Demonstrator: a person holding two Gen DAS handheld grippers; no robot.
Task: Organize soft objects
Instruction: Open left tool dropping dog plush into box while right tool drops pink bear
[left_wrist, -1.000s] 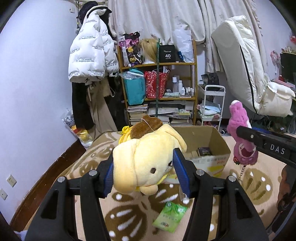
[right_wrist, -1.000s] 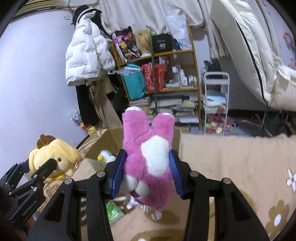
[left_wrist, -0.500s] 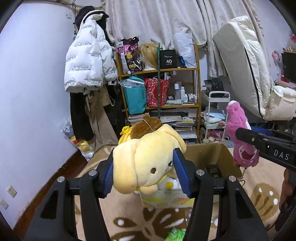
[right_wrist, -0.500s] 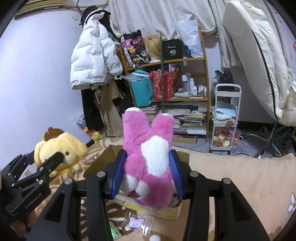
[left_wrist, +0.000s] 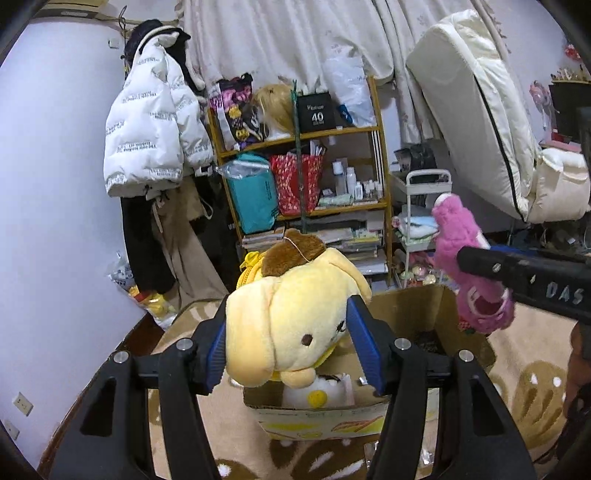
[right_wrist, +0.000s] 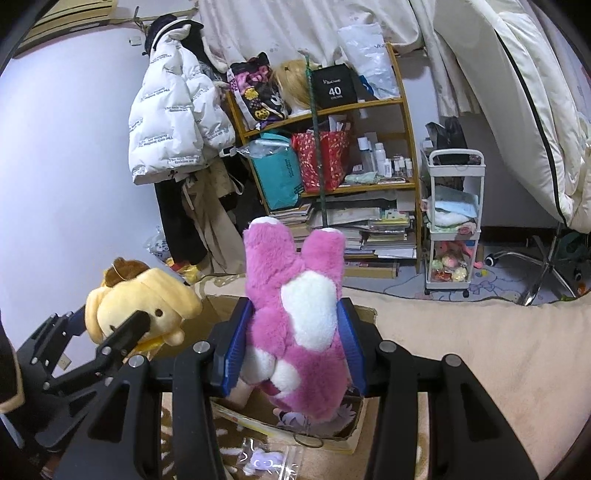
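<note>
Left gripper (left_wrist: 291, 347) clamps yellow dog plush (left_wrist: 291, 321), jaws just eased wider. Right gripper (right_wrist: 293, 347) clamps pink plush (right_wrist: 295, 314). Both held over cardboard box (left_wrist: 417, 306); box contents mostly hidden, a white plush (left_wrist: 317, 393) partly visible.

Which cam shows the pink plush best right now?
Right wrist. The pink plush fills the centre there, upright between the right gripper's blue pads, white belly patch facing the lens. The left wrist view shows it only small at the right edge, side-on and partly hidden behind that gripper's black finger, above the cardboard box.
</note>
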